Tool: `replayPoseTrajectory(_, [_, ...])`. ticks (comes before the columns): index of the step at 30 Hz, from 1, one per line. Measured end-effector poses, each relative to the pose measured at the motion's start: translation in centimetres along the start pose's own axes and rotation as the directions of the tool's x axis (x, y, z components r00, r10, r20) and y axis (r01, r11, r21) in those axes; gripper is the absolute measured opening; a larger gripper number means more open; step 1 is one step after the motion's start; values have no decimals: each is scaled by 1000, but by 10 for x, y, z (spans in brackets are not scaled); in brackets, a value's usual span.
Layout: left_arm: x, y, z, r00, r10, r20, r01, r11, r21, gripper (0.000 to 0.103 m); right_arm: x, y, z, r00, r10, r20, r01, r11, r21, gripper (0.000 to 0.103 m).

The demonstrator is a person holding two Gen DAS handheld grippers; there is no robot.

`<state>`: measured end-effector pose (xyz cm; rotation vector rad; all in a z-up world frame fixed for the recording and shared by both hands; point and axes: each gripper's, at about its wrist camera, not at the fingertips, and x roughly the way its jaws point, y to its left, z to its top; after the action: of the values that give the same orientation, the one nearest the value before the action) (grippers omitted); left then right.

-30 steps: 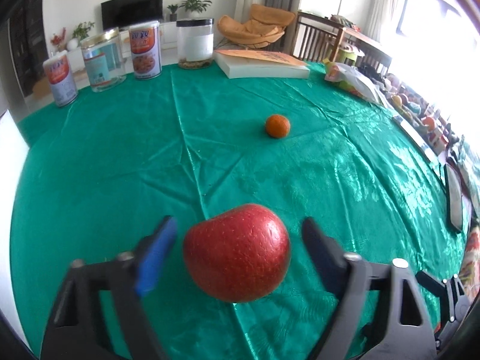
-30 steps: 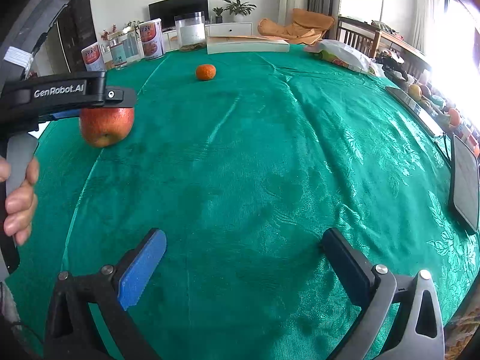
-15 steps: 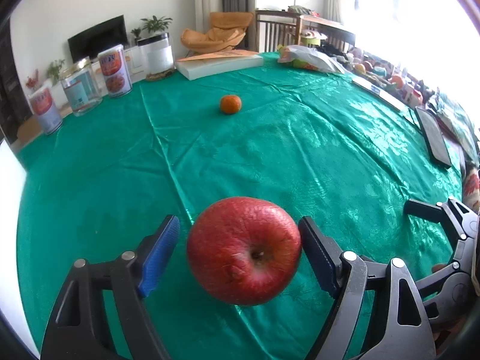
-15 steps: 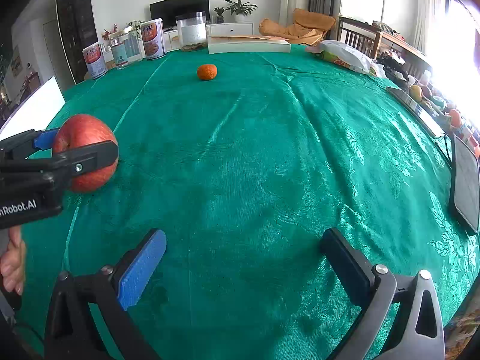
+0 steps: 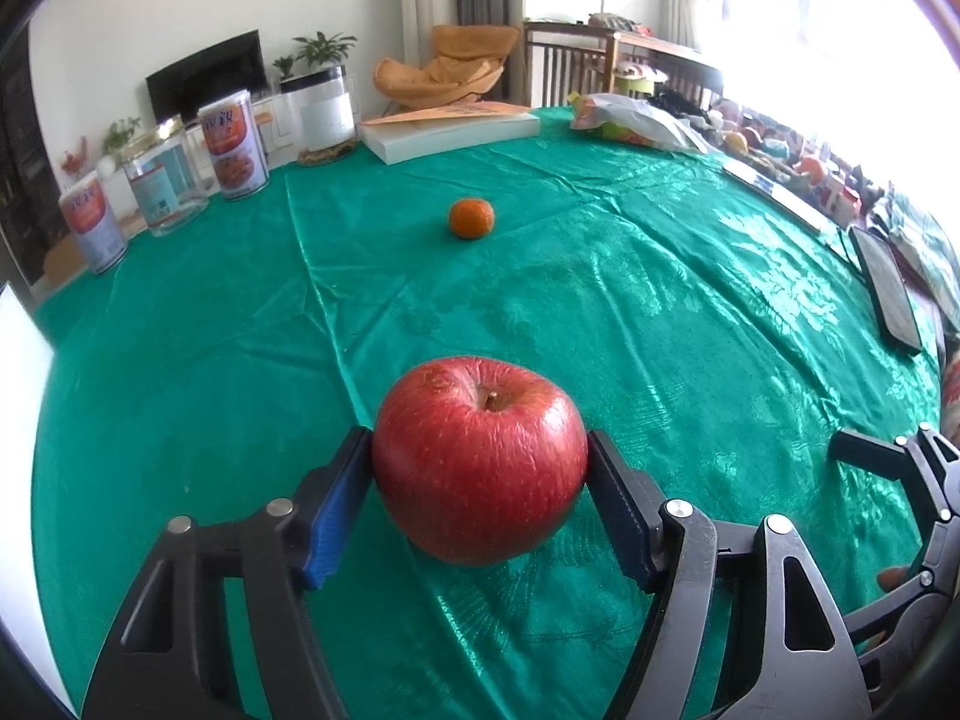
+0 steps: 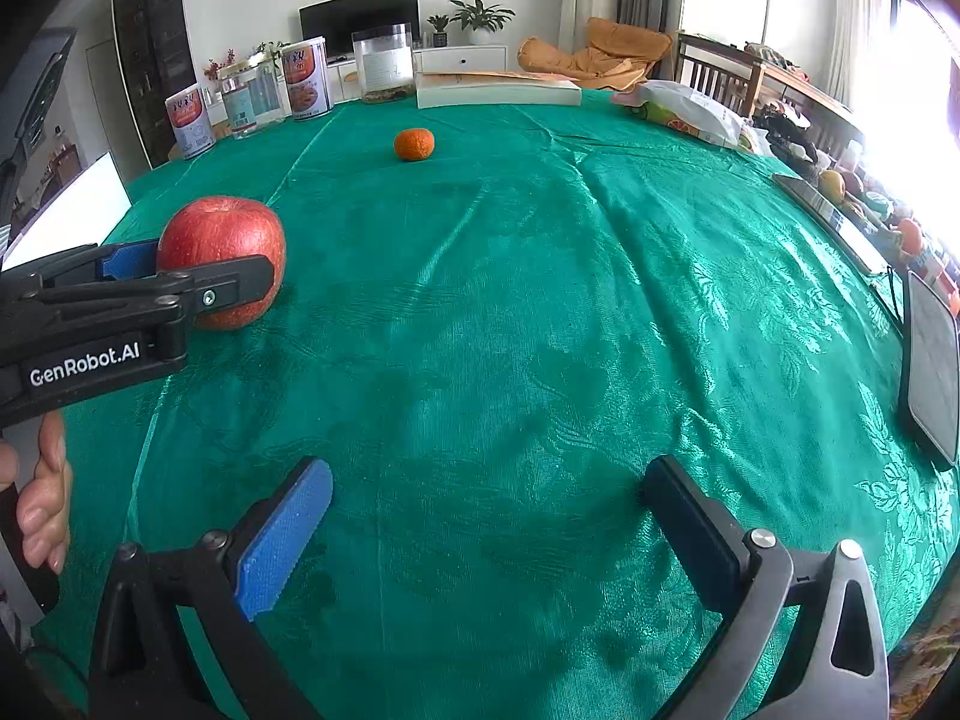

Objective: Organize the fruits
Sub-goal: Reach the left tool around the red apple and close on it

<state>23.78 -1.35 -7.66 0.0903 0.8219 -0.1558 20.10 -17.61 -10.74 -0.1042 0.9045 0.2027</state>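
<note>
A red apple (image 5: 480,462) sits stem up on the green tablecloth (image 5: 660,312), near its front left. My left gripper (image 5: 477,441) straddles it with jaws closing, and both pads touch the apple's sides. The right wrist view shows the same grip from the side, with the left gripper (image 6: 204,264) around the apple (image 6: 222,240) and a hand on its handle. A small mandarin (image 5: 471,218) lies alone farther back on the cloth, also seen as the mandarin (image 6: 414,144). My right gripper (image 6: 489,471) hovers open over bare cloth near the front edge.
Several cans and jars (image 6: 306,84) line the back left edge, next to a flat white box (image 6: 498,90). A snack bag (image 6: 690,111) lies at the back right. A dark tablet (image 6: 930,372) and more fruit are along the right edge, and a white board (image 5: 18,360) at the left.
The apple has rolled from lying on its side to stem up. The left jaws, earlier apart from it with gaps, now touch both sides. The right gripper has not moved.
</note>
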Motion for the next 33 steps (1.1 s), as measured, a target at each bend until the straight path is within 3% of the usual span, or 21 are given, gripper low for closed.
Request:
replayPoseTrajectory(8, [-1,4,-2,1000,9,-3,-9,1000,-17,70,0,0,0,1000,0,0,0,1000,0,103])
replayPoseTrajectory(13, [-29,26,-12,1000,18,2,-17,998,-67,69,0,0,0,1000,0,1,0,1000,-1,103])
replayPoseTrajectory(18, [-57,67,-25,996,89,17,-87,990,-110,70,0,0,0,1000,-1,0,1,1000,0,103])
replayPoseTrajectory(23, [-38,101,-47,991,126,-54,-134,974,-182,70,0,0,0,1000,0,1,0,1000,0,103])
replayPoseTrajectory(26, [-38,99,-51,988,151,-13,-151,973,-174,71,0,1,1,1000,1,1,-1,1000,-1,103])
replayPoseTrajectory(28, [-35,96,-50,985,172,-9,-171,971,-167,73,0,0,0,1000,0,1,0,1000,-1,103])
replayPoseTrajectory(30, [-30,96,-51,985,172,-16,-172,970,-172,86,0,0,0,1000,0,2,0,1000,-1,103])
replayPoseTrajectory(33, [-22,101,-55,986,155,-59,-164,964,-209,90,0,0,0,1000,0,2,0,1000,-1,103])
